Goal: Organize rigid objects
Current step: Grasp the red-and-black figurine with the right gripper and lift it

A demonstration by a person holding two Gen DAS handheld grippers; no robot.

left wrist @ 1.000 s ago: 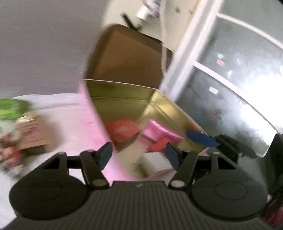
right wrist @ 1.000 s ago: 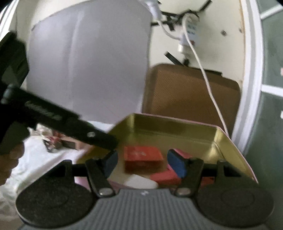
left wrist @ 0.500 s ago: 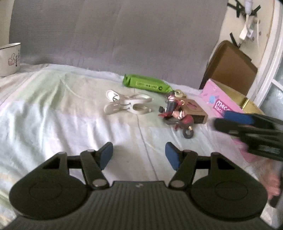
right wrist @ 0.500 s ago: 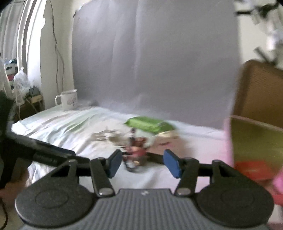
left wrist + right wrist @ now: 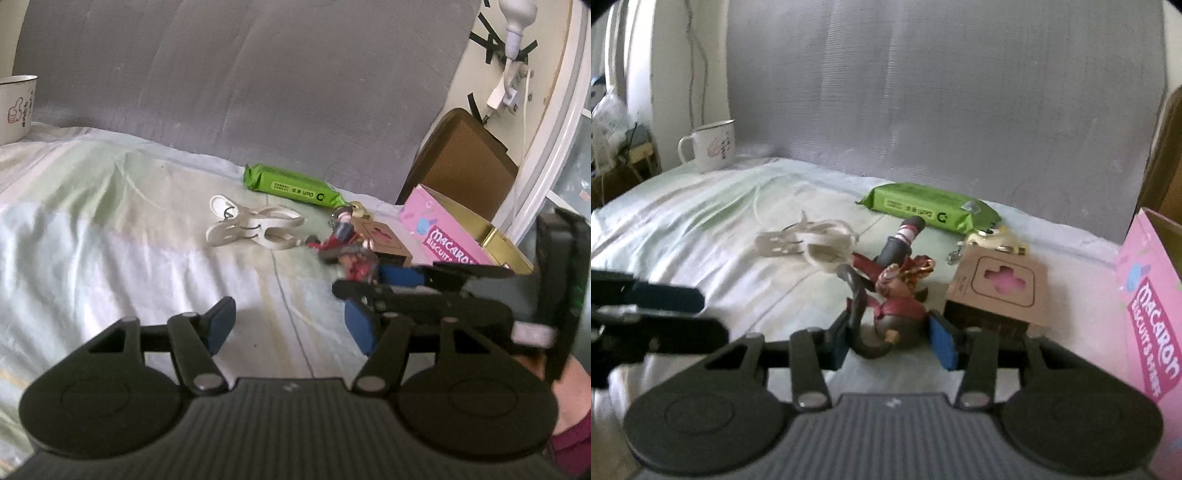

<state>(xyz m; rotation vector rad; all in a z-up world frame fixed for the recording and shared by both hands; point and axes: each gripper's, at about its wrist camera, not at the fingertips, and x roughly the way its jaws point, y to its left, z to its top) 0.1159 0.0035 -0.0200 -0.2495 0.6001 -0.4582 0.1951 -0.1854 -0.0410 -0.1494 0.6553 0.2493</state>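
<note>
A small red and dark figurine (image 5: 894, 314) lies on the pale cloth in front of a brown cardboard box with a pink cross cutout (image 5: 997, 291). My right gripper (image 5: 890, 345) has its blue pads on either side of the figurine's base. Its jaws are closing, and a thin gap still shows at each pad. The left wrist view shows the same gripper (image 5: 373, 295) from the side, reaching in at the figurine (image 5: 347, 251). My left gripper (image 5: 291, 325) hovers open over bare cloth with nothing between its fingers. It also shows at the left edge of the right wrist view (image 5: 690, 314).
A green packet (image 5: 931, 208), white clips (image 5: 809, 242) and a cream trinket (image 5: 991, 240) lie behind the figurine. The open pink macaron tin (image 5: 443, 240) stands at the right, in front of a brown board (image 5: 461, 162). A mug (image 5: 713, 146) sits far left. A hand holds the right gripper.
Both views swung from the tin's inside to the cloth. Since half a second ago the right gripper moved in on the figurine and its jaws narrowed; the left gripper stayed still.
</note>
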